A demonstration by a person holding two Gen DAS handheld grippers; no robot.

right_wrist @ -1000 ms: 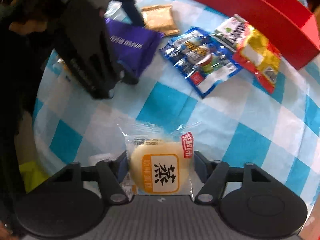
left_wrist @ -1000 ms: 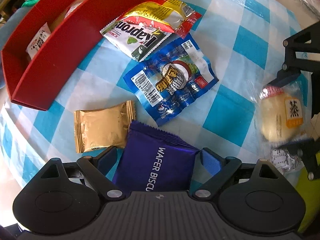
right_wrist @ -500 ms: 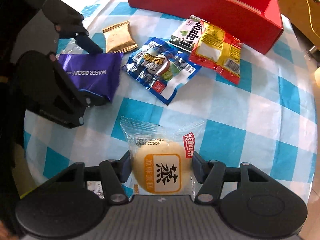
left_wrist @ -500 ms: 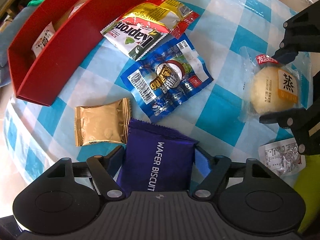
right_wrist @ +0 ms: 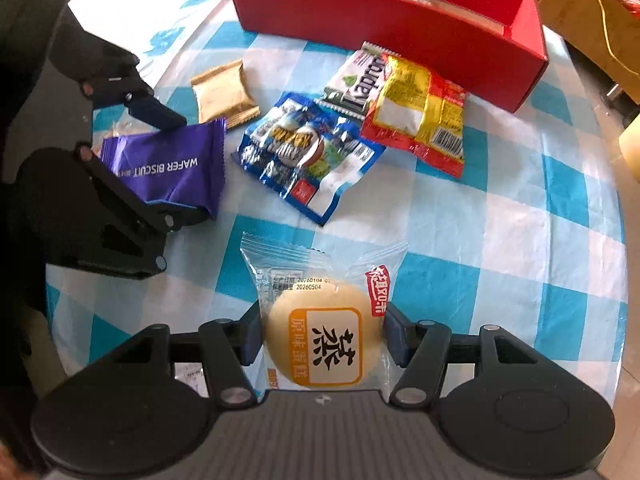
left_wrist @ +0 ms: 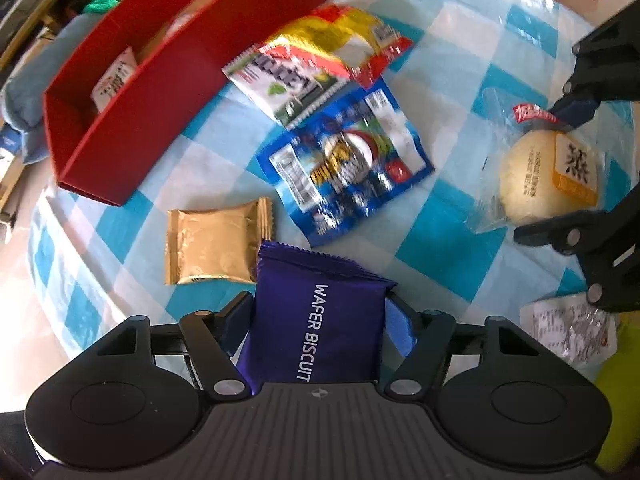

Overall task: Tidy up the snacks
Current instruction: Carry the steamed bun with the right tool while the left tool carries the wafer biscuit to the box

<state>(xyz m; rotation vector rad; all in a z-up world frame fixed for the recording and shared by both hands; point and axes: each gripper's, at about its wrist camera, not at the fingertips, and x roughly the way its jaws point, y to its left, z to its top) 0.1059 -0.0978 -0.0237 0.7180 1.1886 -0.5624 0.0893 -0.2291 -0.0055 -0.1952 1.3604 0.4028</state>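
Glossy plastic wrapper on bun (right_wrist: 316,344); matt gold foil packet (left_wrist: 214,250); tablecloth (right_wrist: 500,240) perhaps plastic.

left gripper (left_wrist: 320,316): black linkages, blue pads, silver pivot screws | right gripper (right_wrist: 322,334): seemingly identical

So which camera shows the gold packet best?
The left wrist view: the gold packet lies whole and sharp on the cloth beside the purple wafer pack. In the right wrist view the gold packet is farther off, smaller and slightly blurred.
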